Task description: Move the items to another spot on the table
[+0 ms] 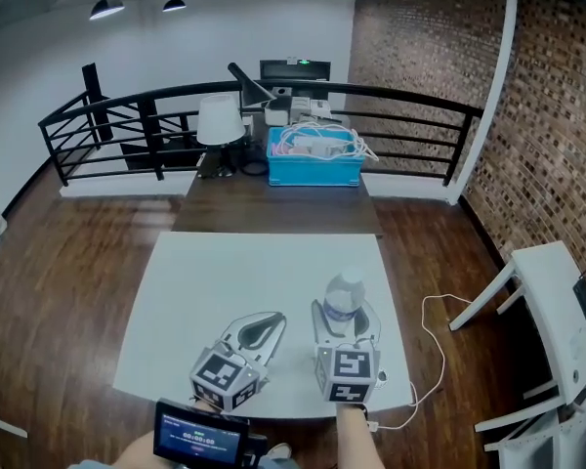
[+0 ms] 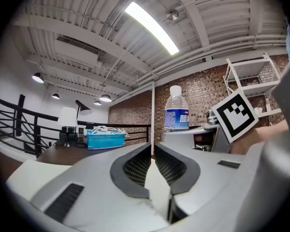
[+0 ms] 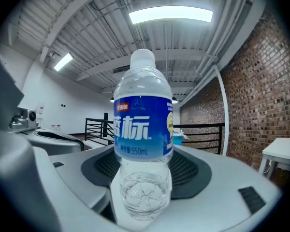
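On my feed the water bottle (image 3: pixel 142 129) fills the centre of the right gripper view. It is clear plastic with a white screw cap and a rounded shoulder. A blue label wraps its middle, with large white characters, a small red patch at the label's upper left, "550mL" in small print below, and a yellowish round mark at the right edge. Below the label the body is bare and transparent, and the moulded ribs of the base show through. It stands upright.

The right hand-held gripper (image 3: pixel 142 151) has the bottle between its dark ribbed pads, which close against the lower body on both sides. In the head view that right hand-held gripper (image 1: pixel 344 313) sits in the lower right part of the white table (image 1: pixel 225 281), close to the near edge. The bottle (image 1: pixel 345 293) rises from between its jaws.

My left hand-held gripper (image 1: pixel 273 320) lies just to the left of it in the lower centre of the frame. In the left gripper view the left hand-held gripper (image 2: pixel 152 151) has its jaws together at the tips with nothing between them. The bottle (image 2: pixel 177 110) shows above centre there, beside the right unit's marker cube (image 2: pixel 237 115).

At the top centre of the head view, on a darker brown table (image 1: pixel 273 208), stand a blue basket (image 1: pixel 314 169) of white cables and a white-shaded lamp (image 1: pixel 220 120).
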Action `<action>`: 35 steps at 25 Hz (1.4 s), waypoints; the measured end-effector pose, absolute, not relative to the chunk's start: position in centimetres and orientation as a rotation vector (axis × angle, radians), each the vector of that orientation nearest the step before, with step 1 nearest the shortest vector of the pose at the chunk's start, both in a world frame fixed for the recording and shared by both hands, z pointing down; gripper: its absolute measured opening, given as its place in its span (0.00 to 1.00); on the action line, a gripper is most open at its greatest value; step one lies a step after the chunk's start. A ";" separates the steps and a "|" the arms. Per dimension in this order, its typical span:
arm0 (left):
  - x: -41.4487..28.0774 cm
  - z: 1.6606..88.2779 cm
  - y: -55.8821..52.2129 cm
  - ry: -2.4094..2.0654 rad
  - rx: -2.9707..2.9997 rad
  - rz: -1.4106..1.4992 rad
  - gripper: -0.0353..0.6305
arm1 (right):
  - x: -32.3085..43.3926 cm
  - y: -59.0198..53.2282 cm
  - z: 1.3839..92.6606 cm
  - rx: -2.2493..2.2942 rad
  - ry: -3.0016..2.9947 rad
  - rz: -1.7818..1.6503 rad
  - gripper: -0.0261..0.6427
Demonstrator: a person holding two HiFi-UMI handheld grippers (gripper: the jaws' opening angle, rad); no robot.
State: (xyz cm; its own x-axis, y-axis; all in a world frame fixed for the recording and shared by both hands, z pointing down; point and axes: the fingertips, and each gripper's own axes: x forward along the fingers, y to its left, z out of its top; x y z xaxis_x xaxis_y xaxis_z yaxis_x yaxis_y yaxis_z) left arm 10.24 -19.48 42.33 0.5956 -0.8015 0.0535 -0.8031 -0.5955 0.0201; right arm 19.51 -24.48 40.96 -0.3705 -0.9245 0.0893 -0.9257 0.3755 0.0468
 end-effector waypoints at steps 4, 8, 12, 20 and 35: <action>7.0 42.4 -19.3 -1.467 2.745 0.046 0.09 | 16.1 -24.4 40.9 1.648 -2.559 0.024 0.47; 4.1 41.6 -18.5 -1.526 2.686 0.046 0.09 | 12.1 -24.2 40.7 1.569 -2.605 0.014 0.47; 0.2 42.0 -18.3 -1.616 2.651 0.033 0.09 | 8.2 -23.8 40.5 1.493 -2.651 0.009 0.47; -7.5 41.5 -17.0 -1.749 2.552 0.046 0.09 | -0.3 -23.2 40.4 1.347 -2.736 0.000 0.47; -20.5 42.5 -14.5 -1.927 2.391 0.044 0.09 | -15.4 -21.4 42.3 1.083 -2.839 0.026 0.47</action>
